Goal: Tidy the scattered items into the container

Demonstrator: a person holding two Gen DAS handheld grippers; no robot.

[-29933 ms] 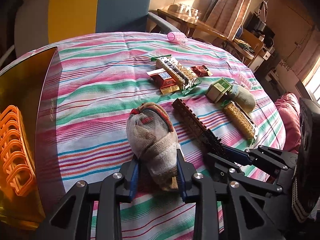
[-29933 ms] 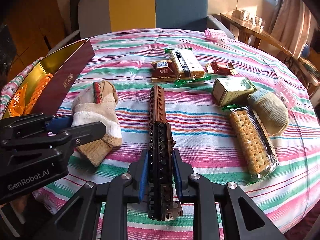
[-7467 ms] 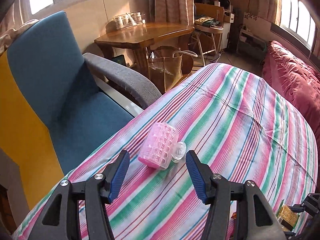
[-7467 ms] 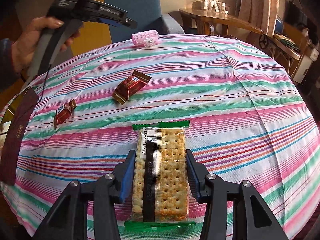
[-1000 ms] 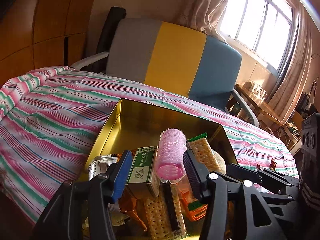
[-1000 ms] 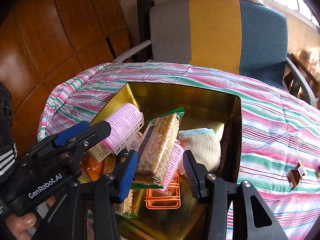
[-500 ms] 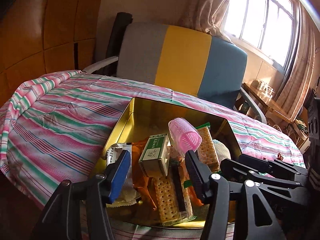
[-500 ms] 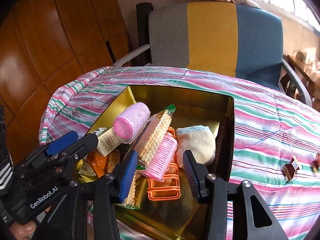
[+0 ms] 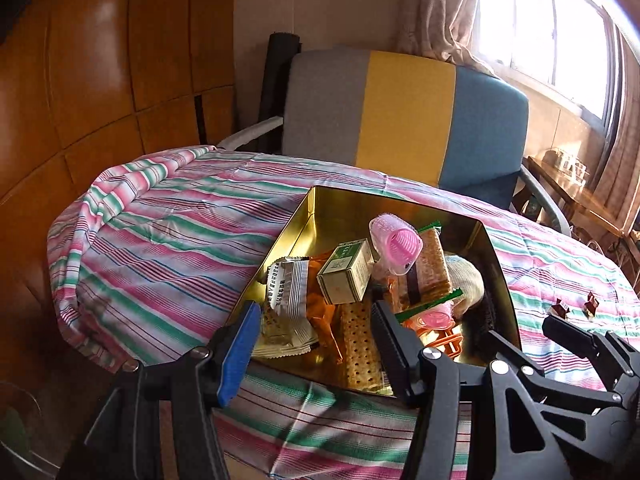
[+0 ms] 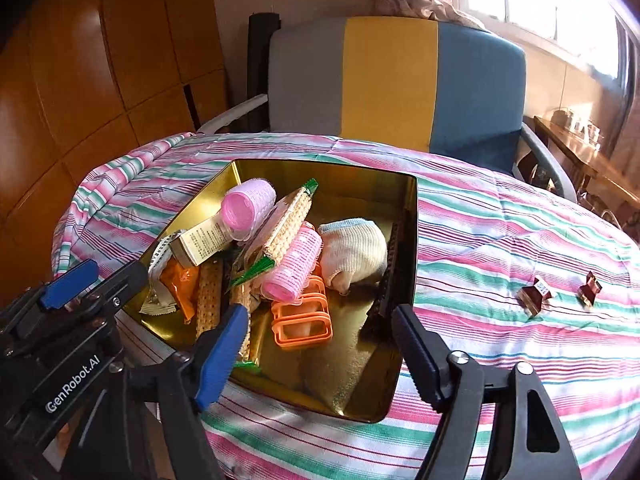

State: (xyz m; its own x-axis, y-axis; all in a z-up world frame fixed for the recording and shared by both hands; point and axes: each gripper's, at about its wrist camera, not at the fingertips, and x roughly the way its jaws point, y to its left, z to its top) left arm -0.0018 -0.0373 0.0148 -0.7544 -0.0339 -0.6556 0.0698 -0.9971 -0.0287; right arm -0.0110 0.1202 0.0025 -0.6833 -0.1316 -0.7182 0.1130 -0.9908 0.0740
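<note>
A gold tin box [image 10: 408,240] [image 9: 304,216] sits on the striped tablecloth and holds several items: two pink hair rollers [image 10: 248,208] [image 10: 294,268], a cracker pack [image 10: 286,220], a sock [image 10: 354,252], a small green carton [image 9: 346,270], an orange clip rack [image 10: 304,320] and snack packets. Both rollers lie loose in the box. My left gripper [image 9: 316,344] is open and empty just in front of the box. My right gripper [image 10: 316,344] is open and empty above the box's near edge. Two small brown candies [image 10: 534,292] [image 10: 590,286] lie on the cloth to the right.
A grey, yellow and blue armchair [image 10: 392,80] stands behind the round table. Wood panelling [image 10: 100,60] is on the left. A wooden side table [image 10: 580,140] stands at the far right. The table's front edge [image 9: 320,440] is close below the grippers.
The pink roller and the cracker pack have dropped from the grippers into the box. Both grippers have opened wide and pulled back from the box.
</note>
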